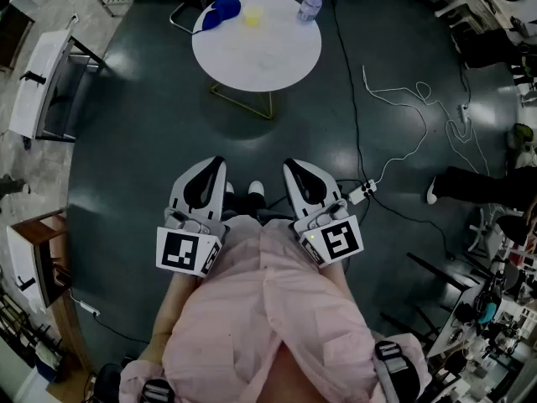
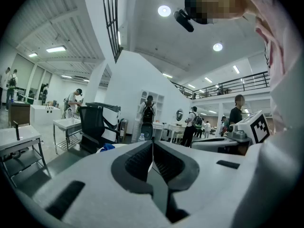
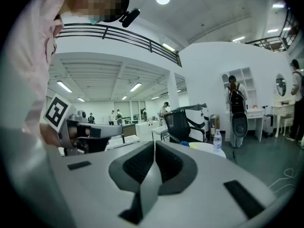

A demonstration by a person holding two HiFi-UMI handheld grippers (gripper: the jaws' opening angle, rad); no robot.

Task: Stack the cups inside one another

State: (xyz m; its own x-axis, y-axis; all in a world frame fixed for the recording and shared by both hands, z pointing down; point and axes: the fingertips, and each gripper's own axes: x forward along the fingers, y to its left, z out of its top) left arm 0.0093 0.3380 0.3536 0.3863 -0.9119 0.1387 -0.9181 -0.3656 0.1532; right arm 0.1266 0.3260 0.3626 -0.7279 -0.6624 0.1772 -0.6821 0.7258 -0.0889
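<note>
Head view, nearest first: person in a pink shirt (image 1: 268, 309), both tools held close against the body, side by side, pointing toward 12 o'clock. Left gripper (image 1: 216, 161) at 11 o'clock of the torso, right gripper (image 1: 289, 164) at 1 o'clock. White-toed shoes (image 1: 256, 190) show between them.

Left gripper view: jaws pressed together, pads meeting along one seam, nothing between them (image 2: 152, 144). Right gripper view: same, jaws closed tight and empty (image 3: 154, 144).

Dark floor (image 1: 151, 141) next. Power strip (image 1: 362, 191) at 3 o'clock of the right gripper, nearby; white cable (image 1: 403, 99) trails off toward 1 o'clock.

Farthest, at 12 o'clock and well apart from both tools: round white table (image 1: 260, 61). On its far rim, blue cup (image 1: 222, 11) at 11 o'clock, its shape hard to make out; yellow cup (image 1: 252, 15) at 12 o'clock, just beside it; water bottle (image 1: 310, 5) at 1 o'clock. Cups not nested.
</note>
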